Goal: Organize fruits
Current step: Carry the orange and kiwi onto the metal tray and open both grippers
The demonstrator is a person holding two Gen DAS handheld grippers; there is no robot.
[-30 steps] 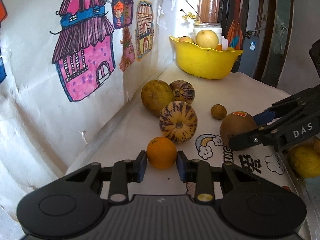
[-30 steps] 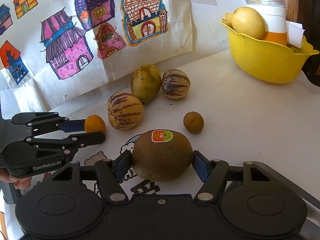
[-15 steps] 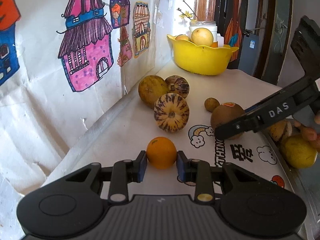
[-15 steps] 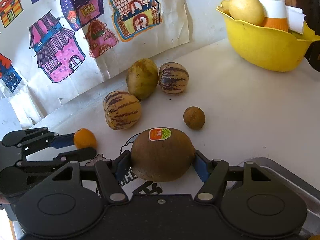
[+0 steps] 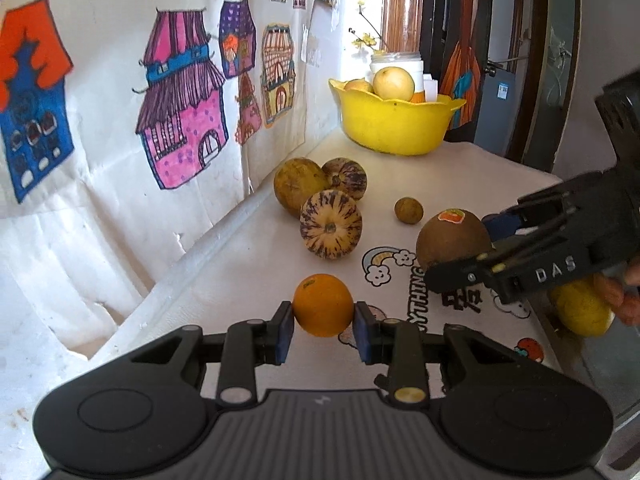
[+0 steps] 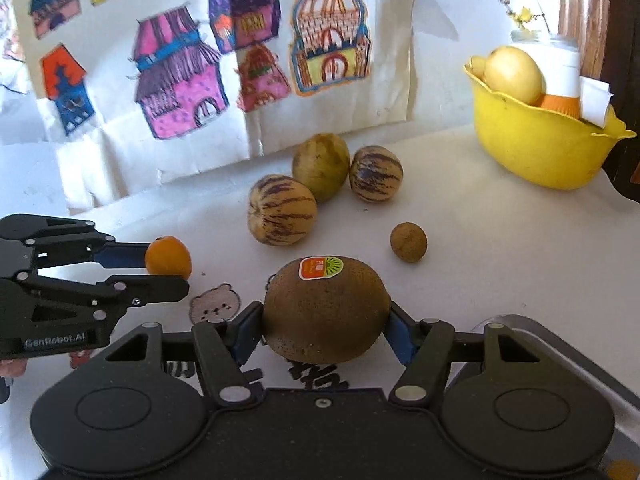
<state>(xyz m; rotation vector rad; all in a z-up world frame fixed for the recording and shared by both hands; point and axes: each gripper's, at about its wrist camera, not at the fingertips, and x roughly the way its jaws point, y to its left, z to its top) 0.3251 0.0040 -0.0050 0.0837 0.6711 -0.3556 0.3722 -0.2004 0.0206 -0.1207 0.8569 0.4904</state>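
My left gripper is shut on a small orange, held above the white table; the same orange shows at the left of the right wrist view. My right gripper is shut on a large brown kiwi with an orange-green sticker, and that kiwi appears at the right of the left wrist view. On the table lie two purple-striped melons, a dull green fruit and a small brown fruit.
A yellow bowl holding pale fruit and a white jar stands at the far end. A metal tray lies at the right, with a yellow fruit on it. Paper drawings of houses cover the wall on the left.
Both grippers have drawn back from the loose fruit with their loads. In the left wrist view the orange hangs higher over the table and the right gripper with the kiwi has shifted right.
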